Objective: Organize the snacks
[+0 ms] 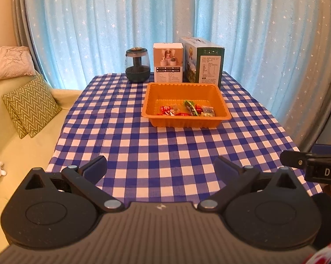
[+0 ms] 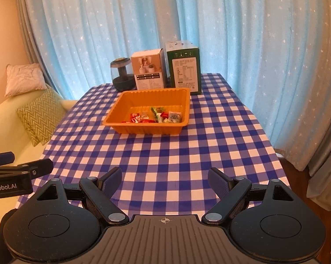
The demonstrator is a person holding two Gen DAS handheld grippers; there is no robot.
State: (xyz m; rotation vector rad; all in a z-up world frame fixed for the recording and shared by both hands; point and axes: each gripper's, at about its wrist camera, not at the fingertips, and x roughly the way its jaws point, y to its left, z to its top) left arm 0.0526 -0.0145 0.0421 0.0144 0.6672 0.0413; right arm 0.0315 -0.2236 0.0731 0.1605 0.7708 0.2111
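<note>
- Small wrapped snacks, red, green and clear wrappers (image 1: pixel 186 109) (image 2: pixel 156 116), piled in the near half of a rectangular orange plastic tray (image 1: pixel 156 96) (image 2: pixel 119 105).
- Tray sits toward the far end of the surface, on a blue-and-white checked cloth (image 1: pixel 165 154) (image 2: pixel 165 154).
- Just behind the tray: white-and-pink carton (image 1: pixel 168 62) (image 2: pixel 148 70), taller green carton with a label panel (image 1: pixel 206 62) (image 2: pixel 184 68) to its right, dark round glass jar (image 1: pixel 137 65) (image 2: pixel 122 74) to its left.
- Left claw (image 1: pixel 161 168) (image 2: pixel 22 162) near edge, fingers wide apart, nothing between them.
- Right claw (image 2: pixel 165 181) beside it, also spread, holding nothing.
- Pale green sofa (image 1: pixel 11 149) left of the surface with chevron cushions (image 1: pixel 31 105); star-print blue curtain (image 1: pixel 143 22) behind.
</note>
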